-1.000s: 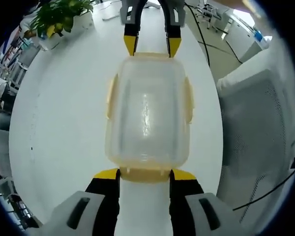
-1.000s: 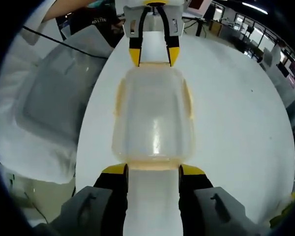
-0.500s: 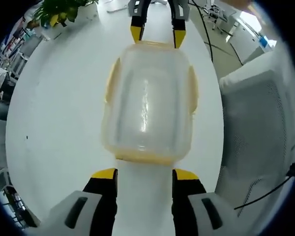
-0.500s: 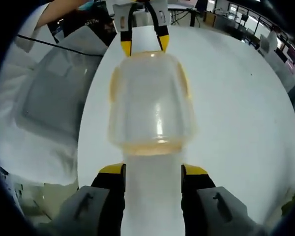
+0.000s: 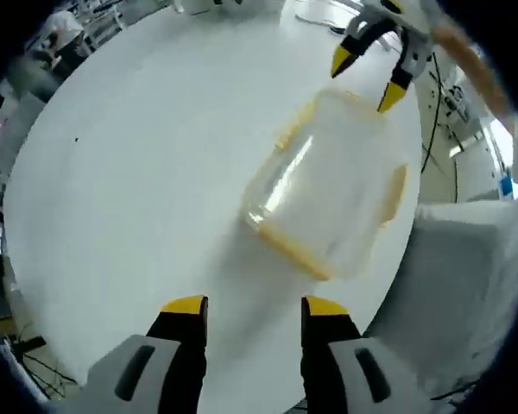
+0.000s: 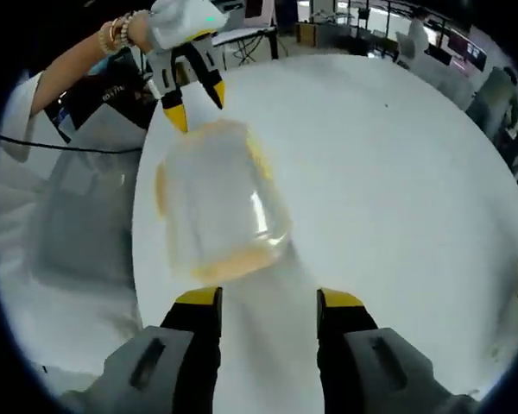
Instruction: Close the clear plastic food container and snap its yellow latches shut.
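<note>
The clear container (image 5: pixel 328 194) sits lidded on the white tabletop (image 5: pixel 138 172), yellow latches (image 5: pixel 397 191) seemingly down; left gripper (image 5: pixel 249 306) and right gripper (image 6: pixel 268 297) have jaws apart, empty, so little remains

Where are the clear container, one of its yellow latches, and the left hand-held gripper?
clear container (image 5: pixel 328 194), left gripper view, middle of its lid.
yellow latch (image 5: pixel 395 191), left gripper view, on the container's side edge.
left hand-held gripper (image 5: pixel 246 309), left gripper view, midway between its yellow fingertips.
</note>
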